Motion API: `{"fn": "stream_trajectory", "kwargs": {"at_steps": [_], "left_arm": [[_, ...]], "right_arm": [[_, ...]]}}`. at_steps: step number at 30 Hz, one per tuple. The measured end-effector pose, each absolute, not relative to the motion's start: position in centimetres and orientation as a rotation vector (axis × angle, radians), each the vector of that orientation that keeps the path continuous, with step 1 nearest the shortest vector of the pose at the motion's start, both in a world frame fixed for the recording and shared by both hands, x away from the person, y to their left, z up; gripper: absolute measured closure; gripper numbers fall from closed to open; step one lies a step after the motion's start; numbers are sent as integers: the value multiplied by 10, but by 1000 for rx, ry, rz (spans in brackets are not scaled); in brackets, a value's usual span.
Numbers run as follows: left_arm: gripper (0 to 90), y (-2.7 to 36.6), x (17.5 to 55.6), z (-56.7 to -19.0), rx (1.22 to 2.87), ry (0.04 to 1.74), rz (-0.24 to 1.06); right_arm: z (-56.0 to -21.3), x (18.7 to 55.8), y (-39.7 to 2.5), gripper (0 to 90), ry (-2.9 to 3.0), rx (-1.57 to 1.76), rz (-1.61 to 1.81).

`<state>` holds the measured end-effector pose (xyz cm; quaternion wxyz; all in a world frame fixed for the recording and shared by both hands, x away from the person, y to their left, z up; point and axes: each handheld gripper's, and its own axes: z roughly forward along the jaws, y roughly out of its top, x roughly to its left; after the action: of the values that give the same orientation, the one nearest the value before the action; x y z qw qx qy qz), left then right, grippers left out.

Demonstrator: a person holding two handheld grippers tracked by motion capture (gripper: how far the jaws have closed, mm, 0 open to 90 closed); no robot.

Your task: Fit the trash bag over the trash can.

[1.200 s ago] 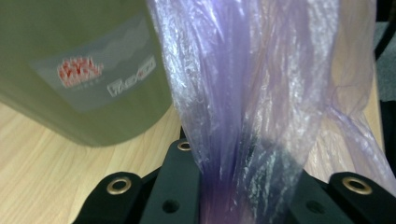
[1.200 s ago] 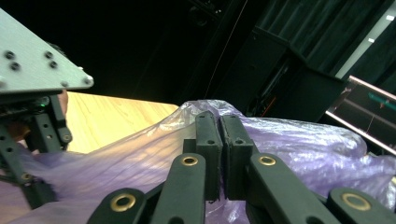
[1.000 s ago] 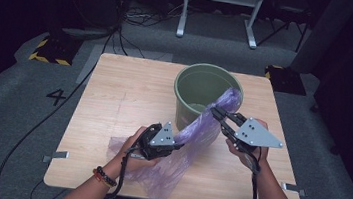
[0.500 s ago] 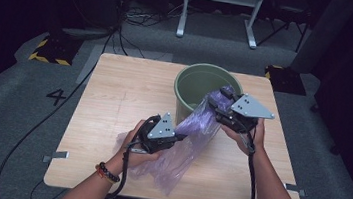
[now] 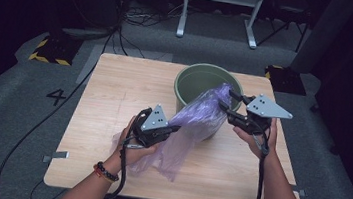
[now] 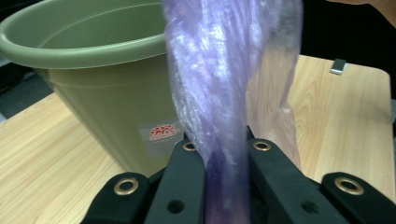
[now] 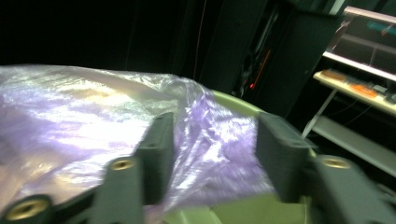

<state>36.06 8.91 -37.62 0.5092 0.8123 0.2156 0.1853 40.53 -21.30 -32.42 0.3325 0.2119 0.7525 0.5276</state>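
Left gripper point(image 5: 173, 128) jaws clamped tight on the purple bag point(image 5: 197, 119) – right gripper point(image 5: 225, 106) jaws look spread wide around its far end, stretching it toward the bucket point(image 5: 187, 78) to line it.

Thin purple plastic bag point(image 5: 197, 119), crumpled & stretched taut, top edge over green bucket point(image 5: 201, 82) rim.

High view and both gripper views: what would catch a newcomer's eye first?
A shiny purple plastic bag stretched between the two grippers, draped down onto the wooden table. The left gripper pinches it near the table's middle; the right gripper meets its upper end with jaws spread. Just behind stands a green bucket, the bag's top at its rim.
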Motion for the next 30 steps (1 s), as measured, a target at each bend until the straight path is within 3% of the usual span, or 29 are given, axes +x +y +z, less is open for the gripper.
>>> {"fn": "stream_trajectory", "kwargs": {"at_steps": [2,3,8,11,21,25,30], "left_arm": [[893,89,361,-376,1958,516,443],[893,88,360,-376,1960,511,448],[890,80,362,-375,1977,475,445],[888,77,363,-375,1991,470,447],[846,68,368,-362,2016,463,472],[872,61,371,-357,2025,484,488],[890,58,374,-358,2011,522,494]], "right_arm": [[-326,412,-211,680,1998,566,1360],[-328,419,-205,760,2030,570,1325],[-330,433,-191,776,2095,620,1241],[-329,444,-186,695,2105,691,1206],[-328,459,-171,580,2166,746,1059],[-327,458,-173,410,2142,764,1082],[-319,448,-177,311,2134,709,1203]]}}
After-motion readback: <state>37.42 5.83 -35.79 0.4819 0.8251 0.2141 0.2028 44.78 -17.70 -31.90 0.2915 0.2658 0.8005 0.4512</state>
